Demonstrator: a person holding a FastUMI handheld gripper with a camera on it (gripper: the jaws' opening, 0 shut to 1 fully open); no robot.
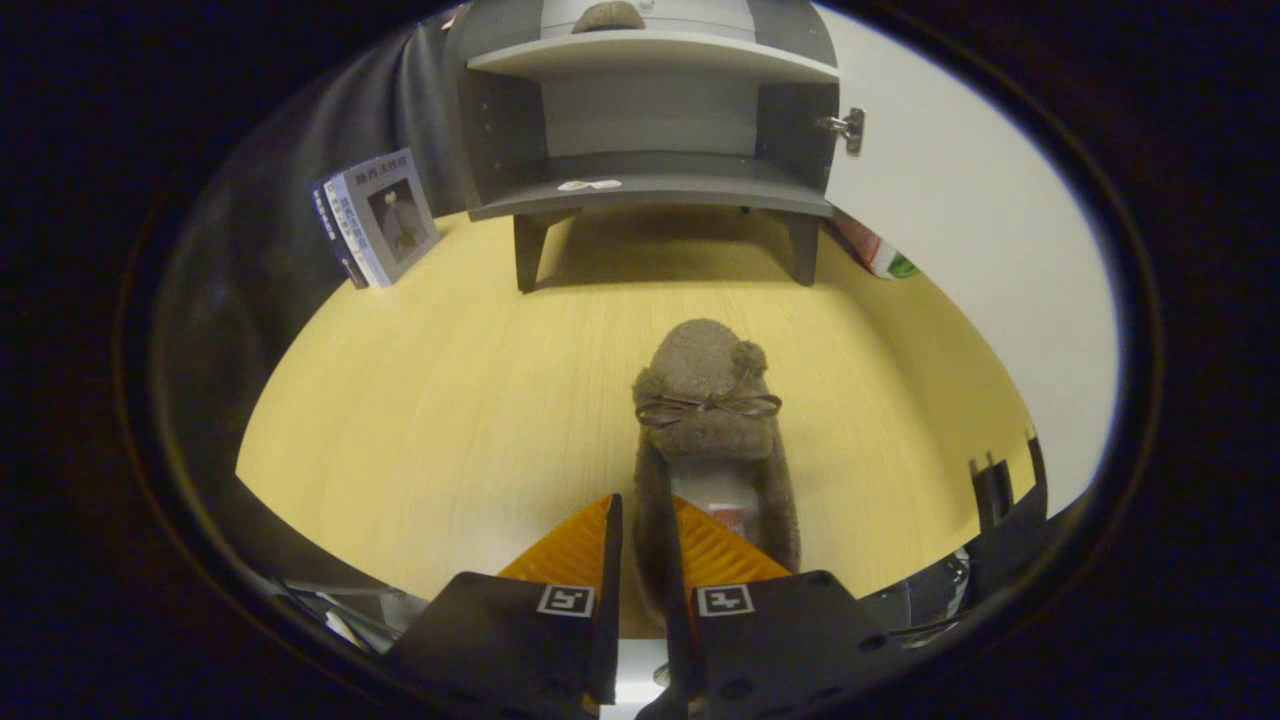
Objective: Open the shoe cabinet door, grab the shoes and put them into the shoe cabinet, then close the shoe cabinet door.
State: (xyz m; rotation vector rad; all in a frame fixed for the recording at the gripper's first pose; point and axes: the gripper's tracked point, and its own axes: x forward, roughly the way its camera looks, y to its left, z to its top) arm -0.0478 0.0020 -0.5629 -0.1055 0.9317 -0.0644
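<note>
left of the shoe cabinet (650, 185) a small box (378, 215) leans on the booth wall; the cabinet stands open, its white door (960, 220) swung right, one shoe (608, 16) already on its upper shelf. short of the cabinet, on the yellow floor (420, 400), the gripper (645, 560) has closed both fingers on the heel wall of a furry brown slipper (708, 400) with a bow. its long axis points straight at the cabinet, toe foremost, so i judge the carry runs forward.
</note>
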